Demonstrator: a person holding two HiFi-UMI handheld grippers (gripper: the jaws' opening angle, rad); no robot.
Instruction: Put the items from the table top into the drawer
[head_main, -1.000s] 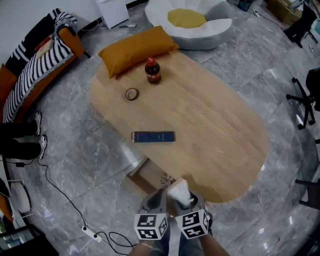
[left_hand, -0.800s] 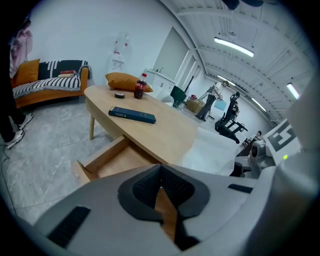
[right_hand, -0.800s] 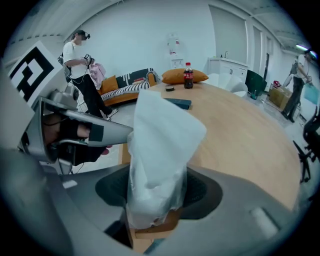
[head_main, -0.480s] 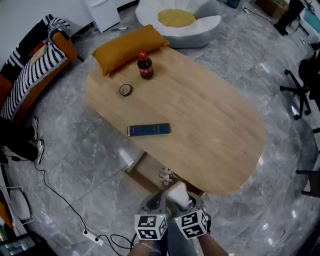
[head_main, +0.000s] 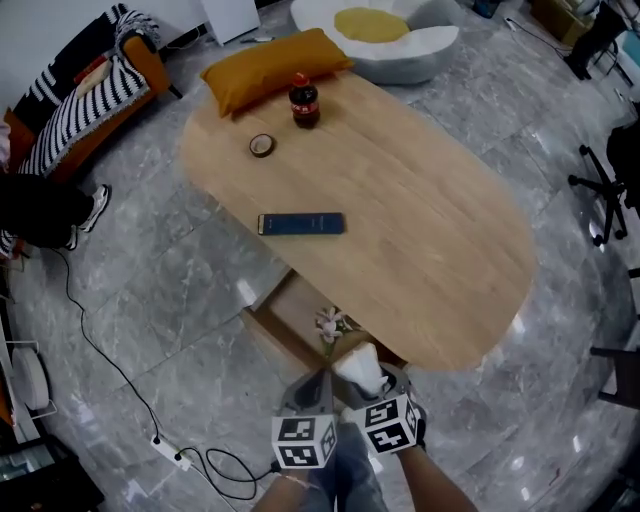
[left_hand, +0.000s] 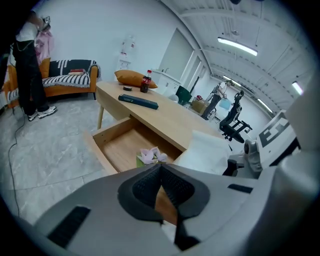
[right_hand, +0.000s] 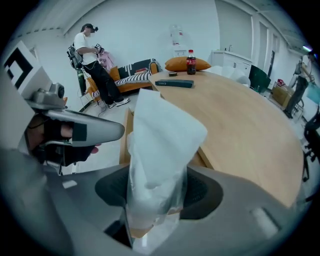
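Moved: both grippers, nearer the drawer.
Right gripper: clamping white packet, just beside drawer.
Left gripper: clenched, empty.
Done: 1 flower in drawer.
Remaining: bottle, blue case, disc on tabletop above drawer.

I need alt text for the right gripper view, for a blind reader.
The right gripper is shut on a white tissue pack, close to the open drawer. Behind it, the wooden table carries a dark flat box and a cola bottle.
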